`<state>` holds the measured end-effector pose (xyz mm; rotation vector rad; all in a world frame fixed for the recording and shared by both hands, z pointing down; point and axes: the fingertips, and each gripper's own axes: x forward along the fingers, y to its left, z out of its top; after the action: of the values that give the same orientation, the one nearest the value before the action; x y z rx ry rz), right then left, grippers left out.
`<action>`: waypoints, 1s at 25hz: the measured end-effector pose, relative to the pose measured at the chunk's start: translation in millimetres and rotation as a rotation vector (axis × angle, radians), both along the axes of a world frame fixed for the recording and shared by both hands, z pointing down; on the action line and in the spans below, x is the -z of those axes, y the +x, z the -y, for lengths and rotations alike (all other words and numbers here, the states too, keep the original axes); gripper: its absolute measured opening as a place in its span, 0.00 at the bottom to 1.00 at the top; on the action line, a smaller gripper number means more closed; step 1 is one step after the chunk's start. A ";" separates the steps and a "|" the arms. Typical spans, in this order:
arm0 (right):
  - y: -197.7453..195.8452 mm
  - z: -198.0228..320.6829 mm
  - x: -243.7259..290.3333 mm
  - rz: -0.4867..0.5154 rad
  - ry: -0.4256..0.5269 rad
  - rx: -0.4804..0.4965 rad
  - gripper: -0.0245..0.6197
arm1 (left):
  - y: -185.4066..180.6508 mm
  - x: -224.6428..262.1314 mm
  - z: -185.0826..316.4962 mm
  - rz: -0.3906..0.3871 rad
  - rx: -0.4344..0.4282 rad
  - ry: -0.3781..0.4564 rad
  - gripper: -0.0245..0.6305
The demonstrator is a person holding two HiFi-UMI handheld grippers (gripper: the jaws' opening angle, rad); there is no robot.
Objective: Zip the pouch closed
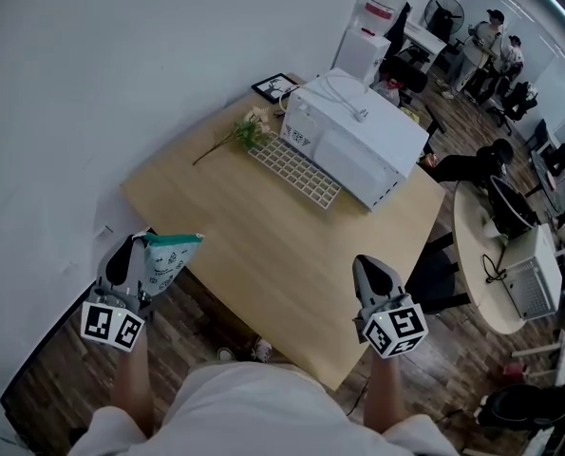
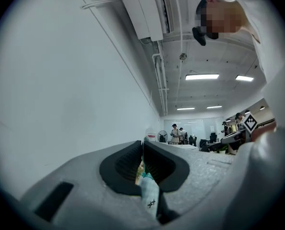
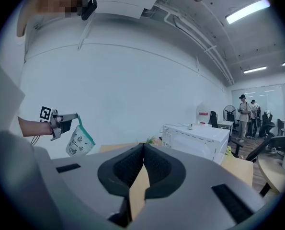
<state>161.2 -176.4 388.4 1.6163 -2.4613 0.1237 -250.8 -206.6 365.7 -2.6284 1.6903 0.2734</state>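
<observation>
Okay, left gripper (image 1: 138,247): sat at about 8 o'clock in the head view, off the table's near-left edge, with the jaws squeezed tight on the pouch.
Pouch (image 1: 168,259): pale with a teal top edge and little printed doodles. It was up in the air, pinched by that top edge, with the body sticking out toward 3 o'clock from the jaws. In the right gripper view it hung (image 3: 79,143) below the left gripper (image 3: 61,123). Couldn't tell if the zip was done up.
Table (image 1: 263,245): light wood, middle of the view.
Flowers (image 1: 249,131): lay at the table's 11 o'clock.
White grid (image 1: 294,171): lay flat, just beside the white box.
White box (image 1: 358,136): stood at the table's 1 o'clock.
Right gripper (image 1: 366,269): at about 5 o'clock, near the table's near-right edge, jaws fully closed (image 3: 143,162) on nothing, well apart from the pouch.
</observation>
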 end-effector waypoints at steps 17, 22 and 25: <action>0.1 -10.3 18.5 0.071 0.030 -0.058 0.04 | -33.0 12.4 -15.5 -0.005 0.064 0.019 0.07; -8.5 -10.8 27.8 0.065 0.043 -0.042 0.04 | -34.1 16.3 -21.2 0.001 0.059 0.026 0.07; -14.6 -12.1 29.2 0.067 0.046 -0.032 0.04 | -36.1 17.1 -23.7 -0.004 0.058 0.029 0.07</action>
<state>146.7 -164.3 359.2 1.6976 -2.5060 0.1282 -286.9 -182.9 348.6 -2.5548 1.7469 0.3003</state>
